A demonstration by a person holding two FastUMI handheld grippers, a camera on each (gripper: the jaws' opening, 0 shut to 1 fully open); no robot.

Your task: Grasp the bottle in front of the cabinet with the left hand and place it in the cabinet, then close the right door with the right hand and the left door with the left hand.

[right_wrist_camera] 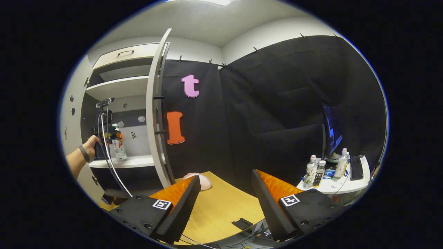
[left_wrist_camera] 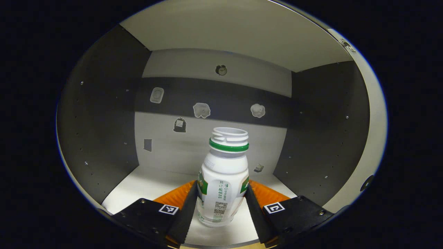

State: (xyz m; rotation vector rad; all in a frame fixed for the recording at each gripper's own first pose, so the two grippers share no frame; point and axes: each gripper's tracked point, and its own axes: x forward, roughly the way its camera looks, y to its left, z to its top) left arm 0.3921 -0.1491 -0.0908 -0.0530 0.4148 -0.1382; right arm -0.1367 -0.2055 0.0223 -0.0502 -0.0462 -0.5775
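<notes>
1. Here, in the left gripper view, the left gripper (left_wrist_camera: 221, 199) has its two fingers clamped on the one bottle (left_wrist_camera: 223, 181), one finger against each side of its lower body.
2. The bottle stands upright with no cap, a green ring under its open neck, and its base rests on the pale shelf (left_wrist_camera: 138, 186) inside the cabinet (left_wrist_camera: 104, 114).
3. Around it, the cabinet shows two dark side walls, a pale ceiling panel and a back wall with a dark band across it; about seven small stickers sit on that back wall, too small to make out.
4. In the right gripper view, the right gripper (right_wrist_camera: 225, 195) has its two fingers spread apart with nothing between them, held above a wooden table (right_wrist_camera: 221, 211).
5. One pink rounded object (right_wrist_camera: 204, 181) lies on that table just beyond the fingertips, and one small dark flat piece (right_wrist_camera: 242, 223) lies nearer the table's edge.
6. Farther off to the left, a hand (right_wrist_camera: 91, 145) with a dark wristband holds the other gripper at the cabinet shelf, the bottle upright in it.
7. The right door (right_wrist_camera: 155, 114) stands open, seen edge-on beside the shelf.
8. At the far right, a white side table (right_wrist_camera: 332, 188) bears about four bottles, one keyboard (right_wrist_camera: 356, 168) and one monitor (right_wrist_camera: 330, 131).
</notes>
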